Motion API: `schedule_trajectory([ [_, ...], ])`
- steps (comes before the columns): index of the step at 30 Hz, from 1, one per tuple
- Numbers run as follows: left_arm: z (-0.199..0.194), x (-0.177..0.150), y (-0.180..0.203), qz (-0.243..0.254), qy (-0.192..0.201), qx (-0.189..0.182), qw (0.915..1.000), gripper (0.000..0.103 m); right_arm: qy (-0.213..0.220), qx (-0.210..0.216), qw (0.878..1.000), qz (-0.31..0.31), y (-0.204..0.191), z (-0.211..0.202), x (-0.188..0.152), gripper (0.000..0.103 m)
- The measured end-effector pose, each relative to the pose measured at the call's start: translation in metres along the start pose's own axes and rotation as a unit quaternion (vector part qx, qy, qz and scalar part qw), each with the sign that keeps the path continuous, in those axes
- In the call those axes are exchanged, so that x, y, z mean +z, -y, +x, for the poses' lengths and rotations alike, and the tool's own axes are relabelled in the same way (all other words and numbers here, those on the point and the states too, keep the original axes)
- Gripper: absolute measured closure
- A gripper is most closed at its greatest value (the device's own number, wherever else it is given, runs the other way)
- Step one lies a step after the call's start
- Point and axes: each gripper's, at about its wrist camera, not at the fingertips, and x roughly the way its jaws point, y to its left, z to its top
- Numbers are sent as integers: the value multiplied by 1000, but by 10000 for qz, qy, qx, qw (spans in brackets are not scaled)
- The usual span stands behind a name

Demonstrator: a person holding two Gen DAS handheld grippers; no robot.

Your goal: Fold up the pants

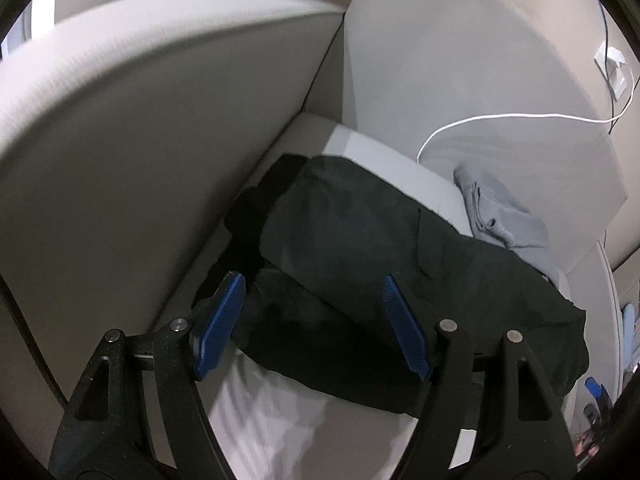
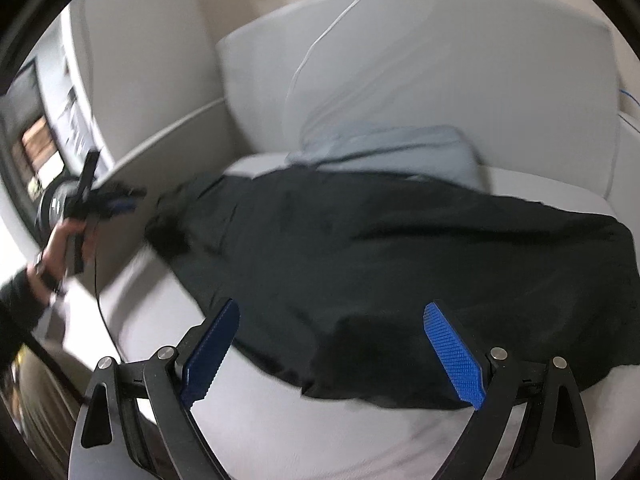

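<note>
1. The sofa [image 2: 280, 432] serves as the folding surface: its pale seat is wide and flat enough to lay cloth out, with back cushions closing it in behind.
2. The pants [image 2: 400, 260] lie spread across that seat, dark, lying mostly flat with some creases, one end bunched toward the corner cushion. They seem laid out so an edge can be picked up and carried over; no neat fold shows yet.
3. A grey cloth [image 1: 500, 216] sits crumpled behind the pants, touching their far edge, likely set aside out of the way.
4. The right gripper [image 2: 332, 354] hovers over the near edge of the pants, jaws wide apart and holding nothing, probably lining up for a pinch.
5. The left gripper [image 1: 312, 328] is likewise spread and empty above the bunched end, apparently poised to take the opposite part.
6. A white cable [image 1: 500, 120] trails over the back cushion, clear of the work.
</note>
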Motion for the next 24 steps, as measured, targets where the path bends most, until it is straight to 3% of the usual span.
schedule_trajectory([
  [8, 34, -9, -2, -118, -301, -60, 9995, 34, -65, -25, 9929, -1190, -36, 24, -30, 14],
  [12, 44, -9, -6, -249, -358, -79, 9990, 34, -318, -8, 9851, -1689, -49, 43, -41, 44],
  [14, 48, -7, -6, -297, -406, -89, 9987, 34, -435, -31, 9818, -1847, -52, 52, -45, 49],
  [22, 71, 4, -12, -615, -483, -159, 9968, 36, -480, -281, 9763, -2091, -49, 66, -50, 50],
  [24, 76, 6, -10, -629, -485, -107, 9968, 51, -499, -323, 9745, -2165, -48, 67, -53, 50],
])
